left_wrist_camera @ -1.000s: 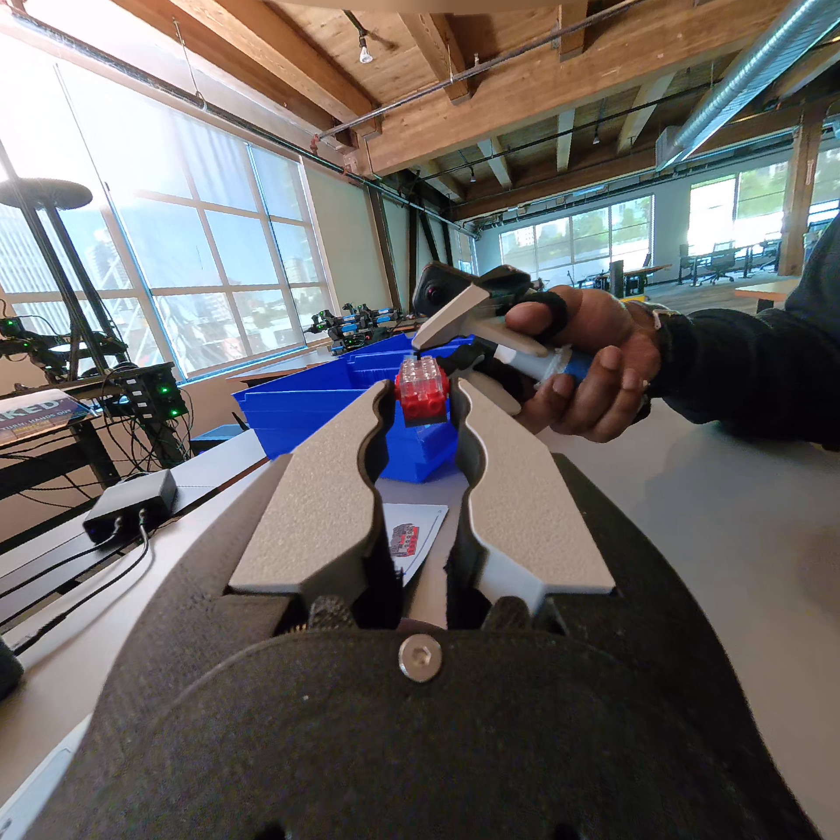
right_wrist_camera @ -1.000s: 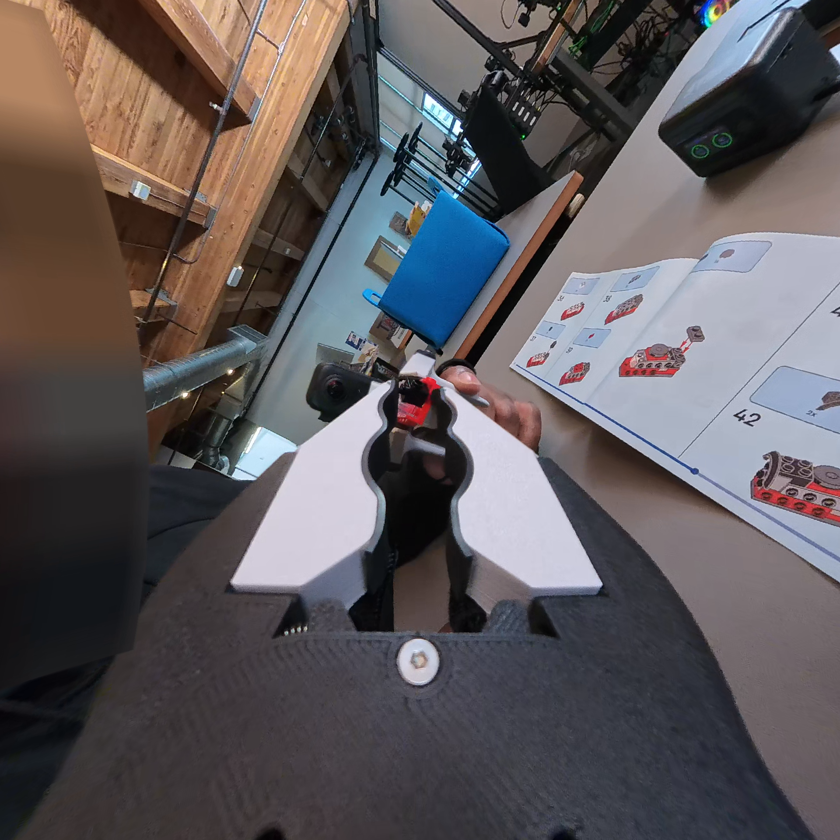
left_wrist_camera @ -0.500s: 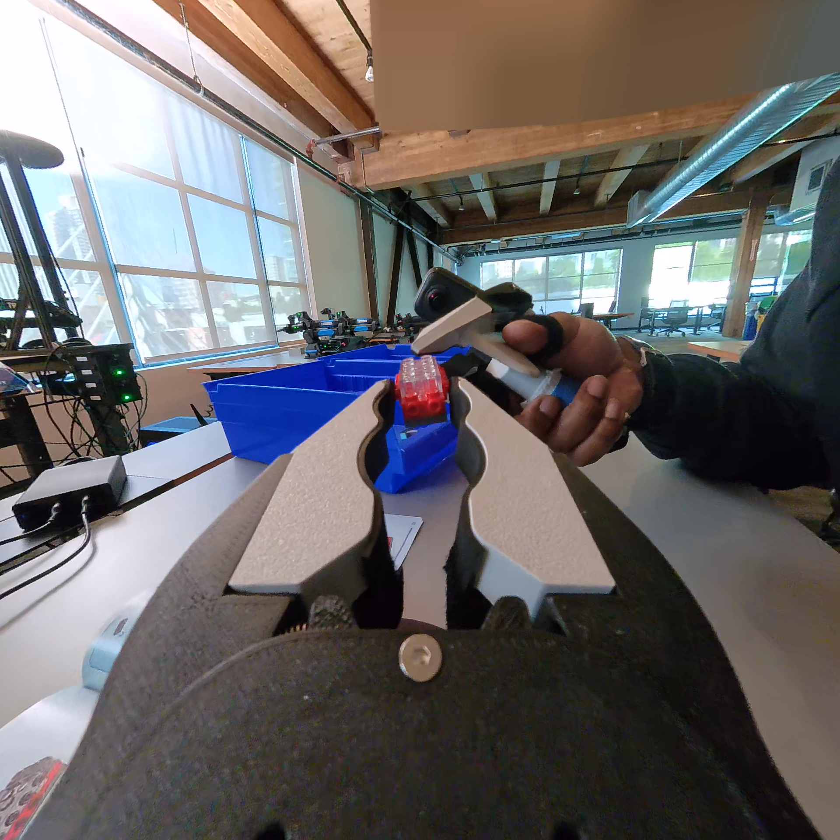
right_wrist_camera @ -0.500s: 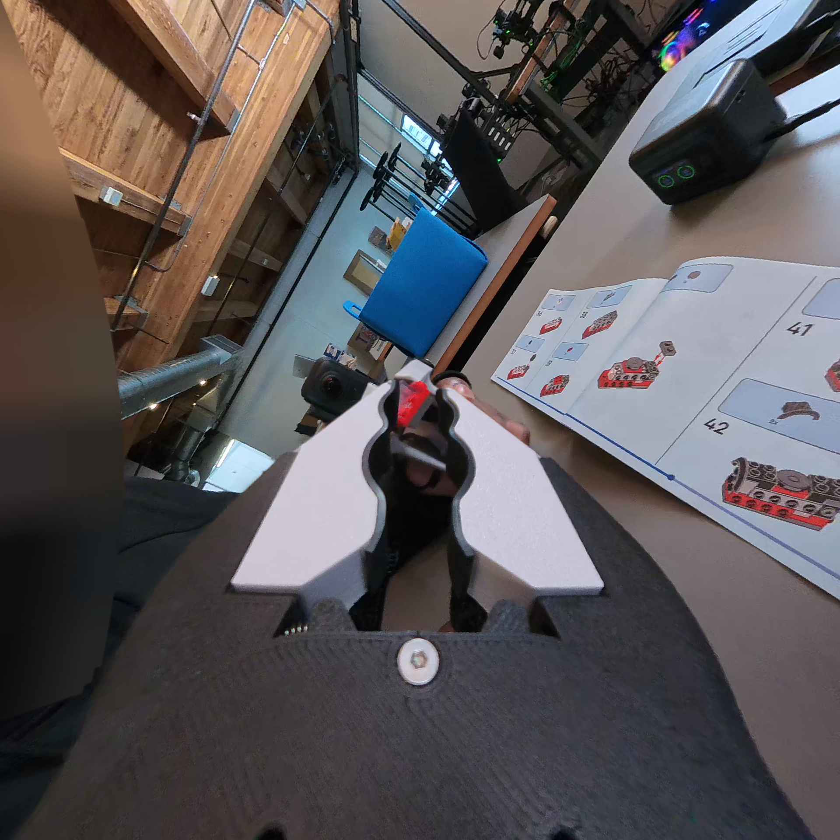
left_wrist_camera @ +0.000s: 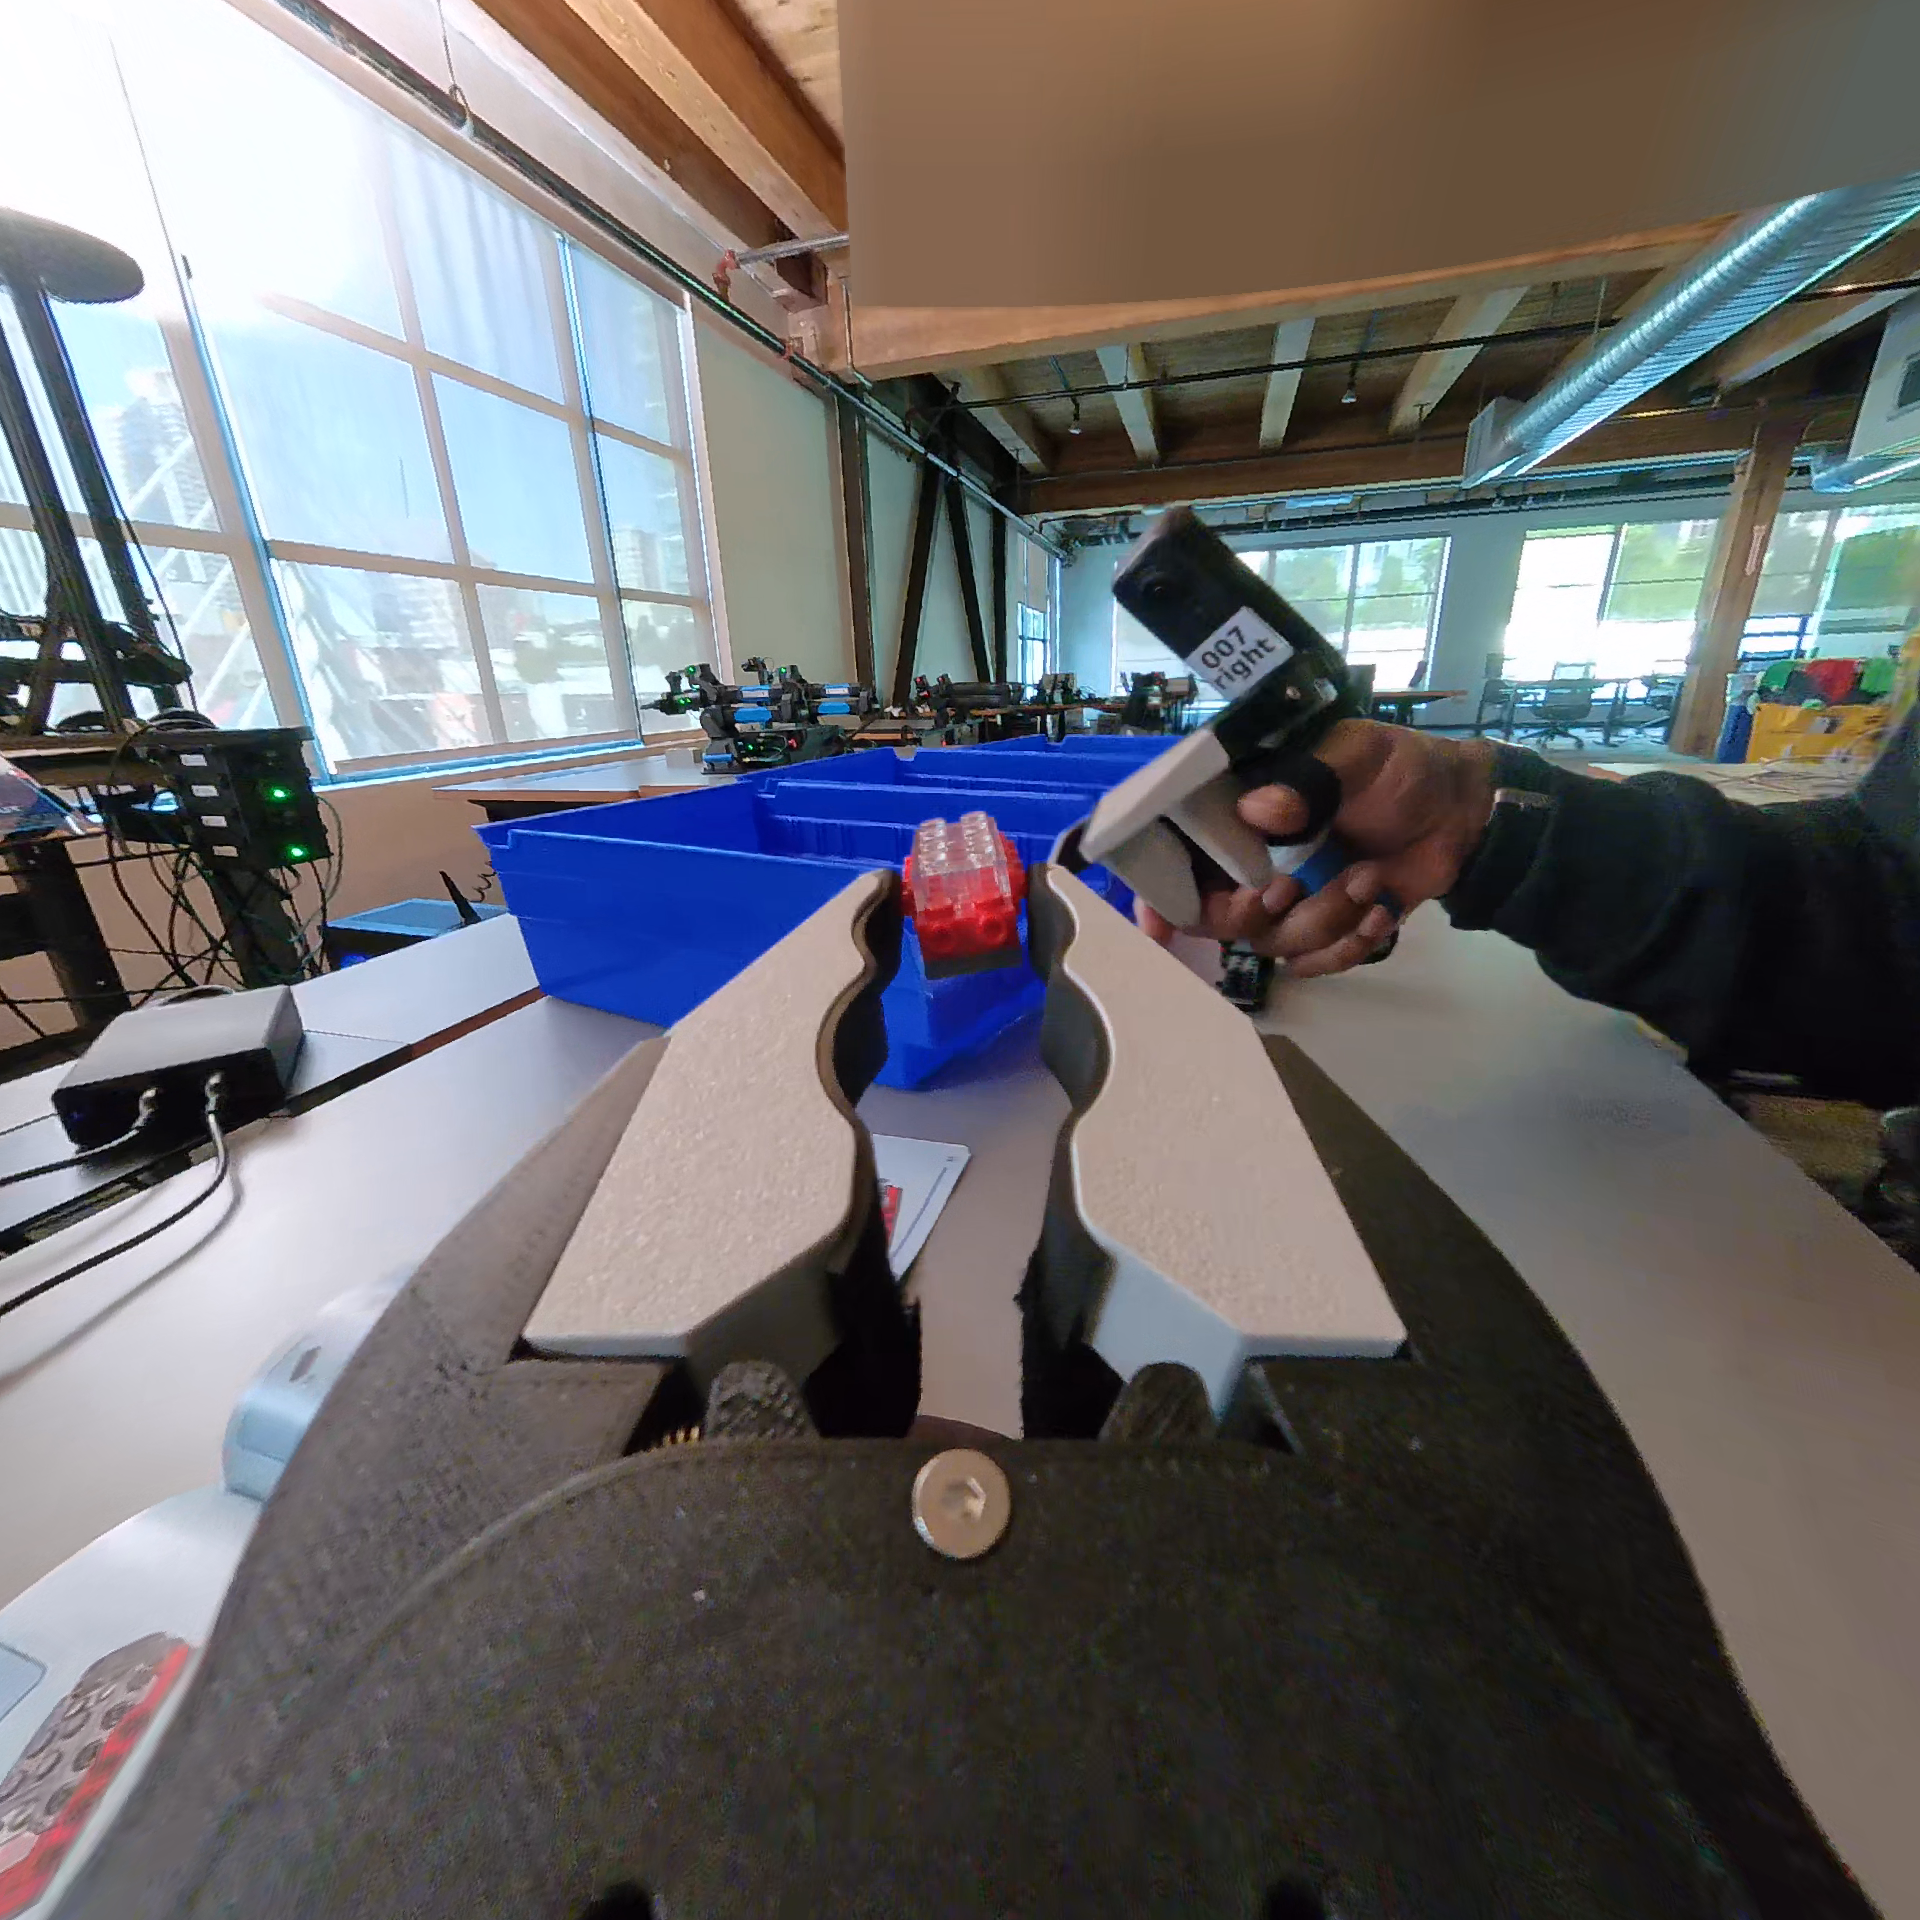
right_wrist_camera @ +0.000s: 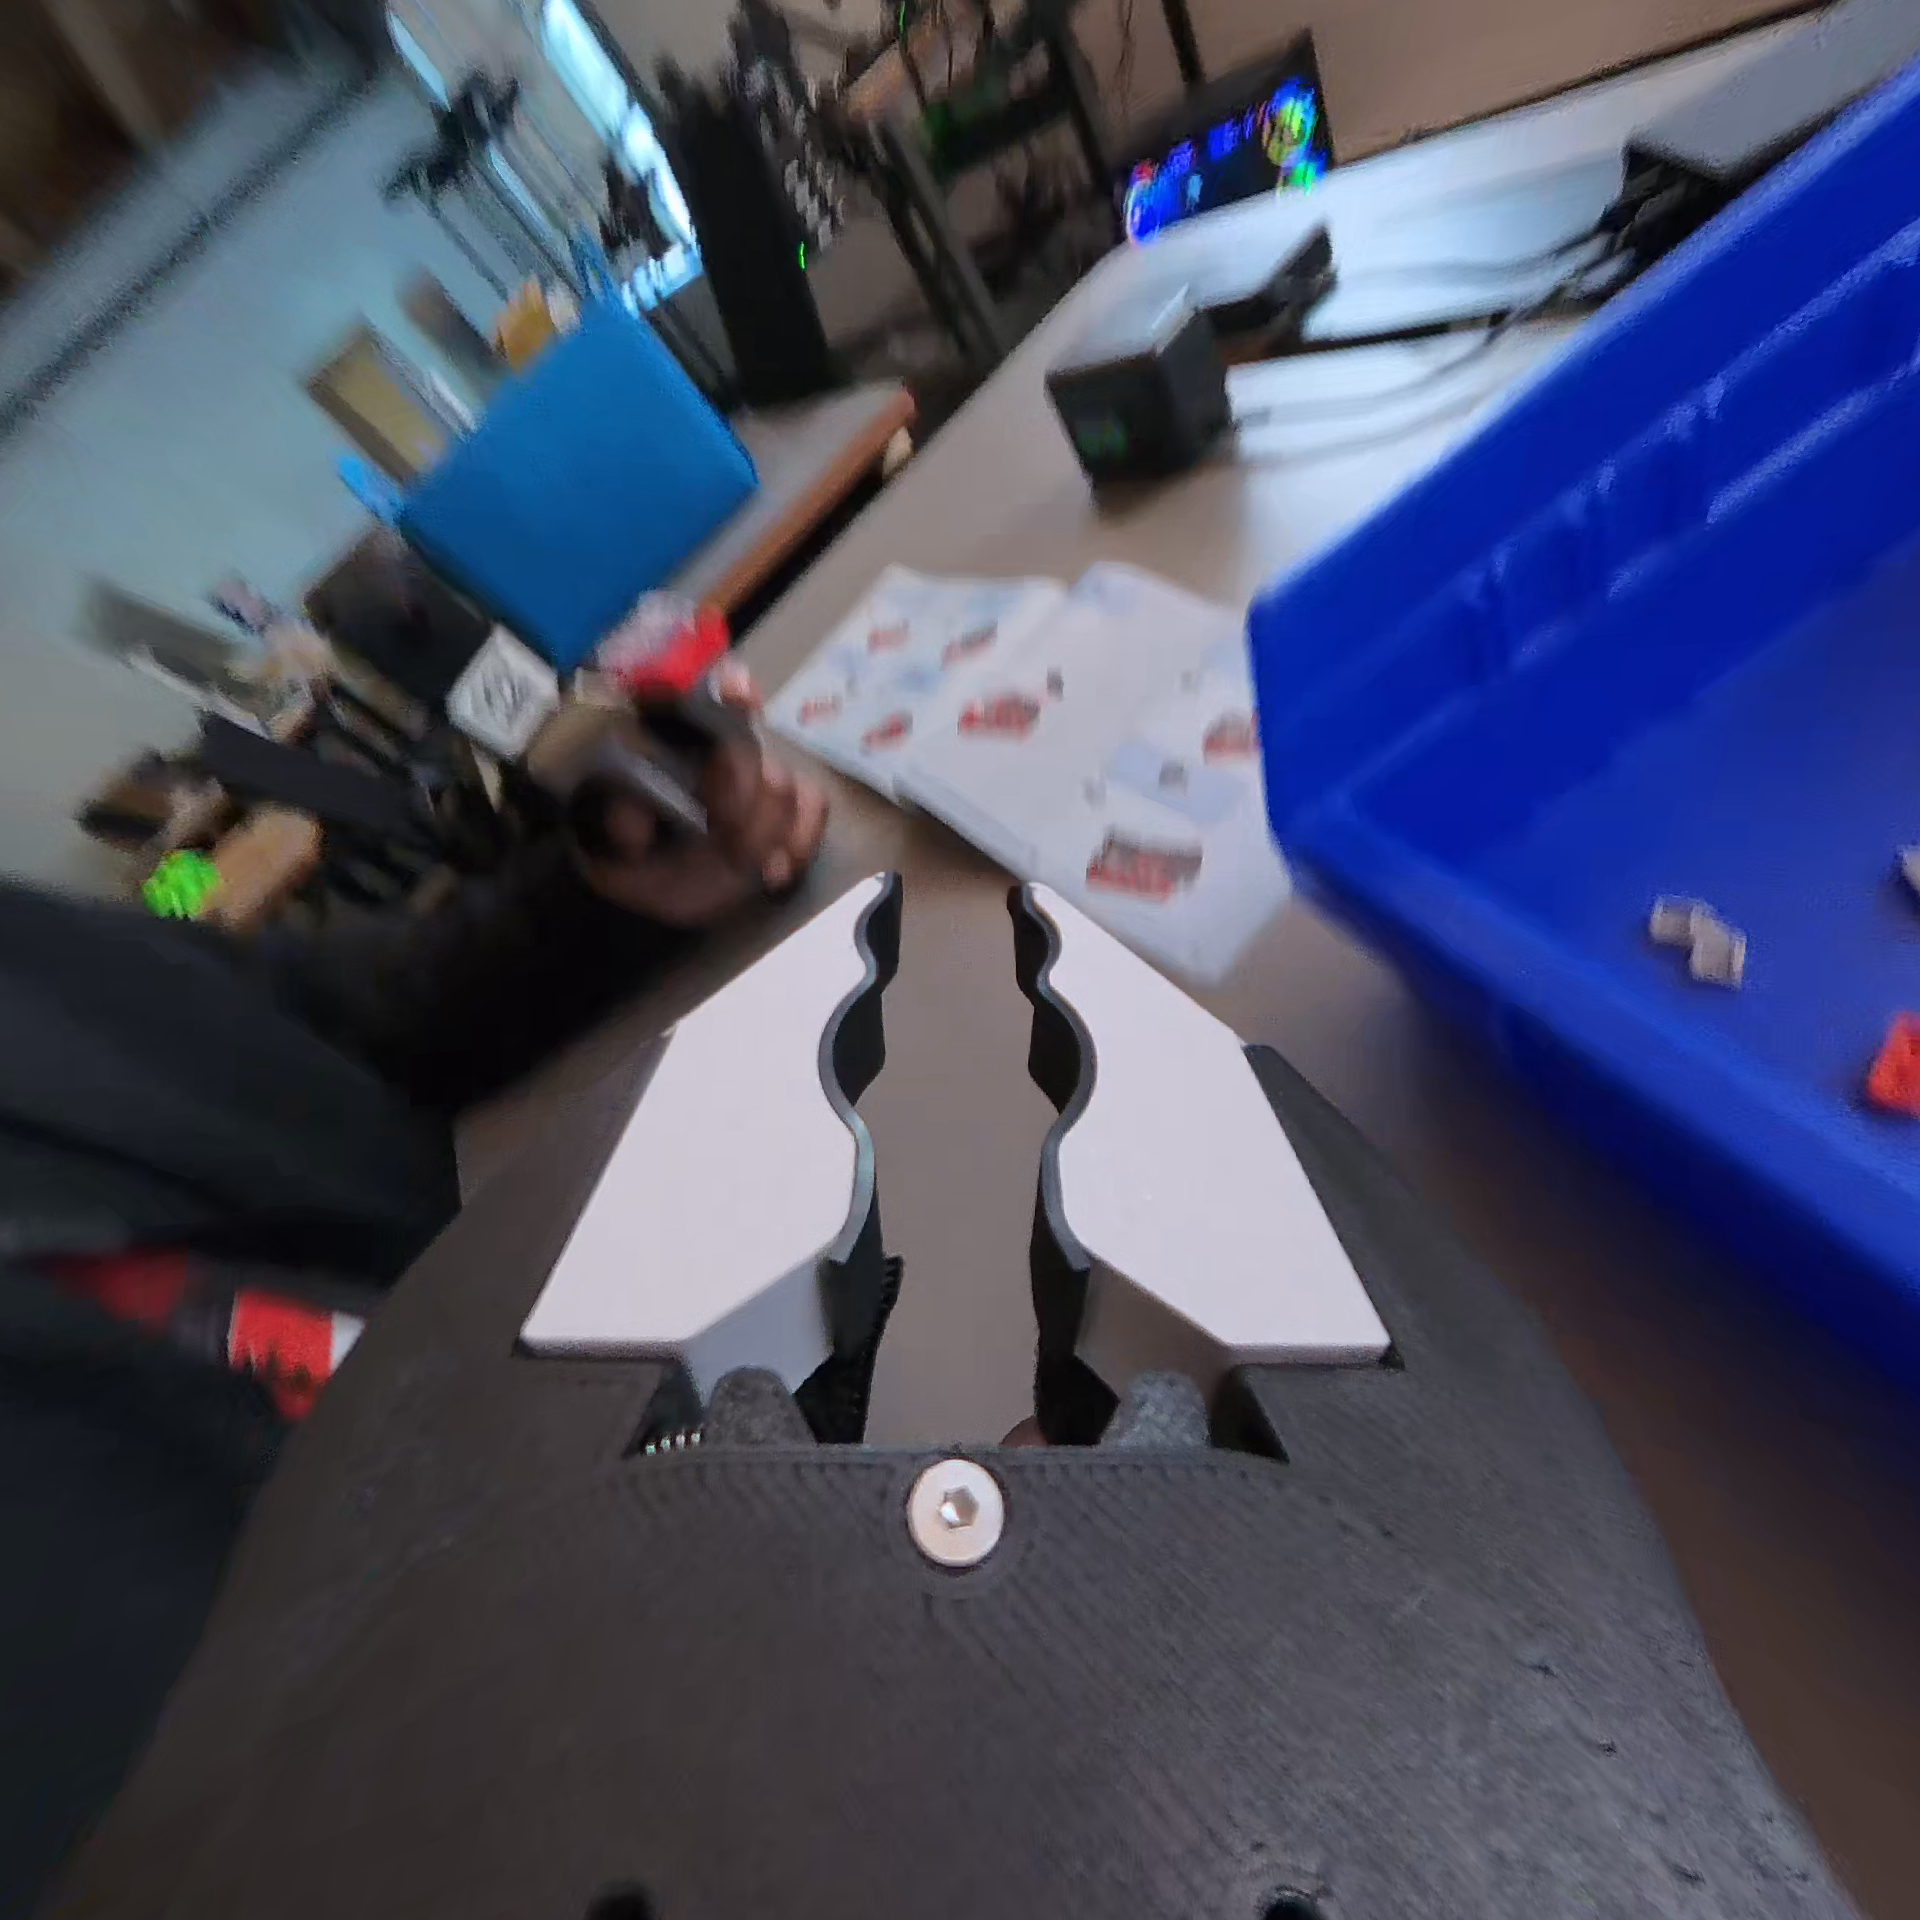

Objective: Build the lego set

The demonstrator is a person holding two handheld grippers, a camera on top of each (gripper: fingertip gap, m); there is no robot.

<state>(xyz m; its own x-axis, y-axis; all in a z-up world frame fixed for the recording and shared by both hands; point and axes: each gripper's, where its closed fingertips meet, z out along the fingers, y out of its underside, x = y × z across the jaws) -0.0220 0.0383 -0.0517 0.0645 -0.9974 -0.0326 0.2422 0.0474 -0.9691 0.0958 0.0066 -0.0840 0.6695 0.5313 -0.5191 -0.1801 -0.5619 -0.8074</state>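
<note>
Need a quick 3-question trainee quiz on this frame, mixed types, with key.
1. True or false: the left gripper is shut on the small red and clear lego assembly.
2. The right gripper is: A) shut on a brick, B) open and holding nothing, C) out of view.
3. Fill in: loose grey and red bricks lie inside the blue plastic ____.

Key: 1 true; 2 B; 3 bin.

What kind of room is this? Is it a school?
Probably not a school. It looks like a big open workshop or lab: tall windows, wooden ceiling beams, rows of work tables with machines, and a blue parts bin.
</note>
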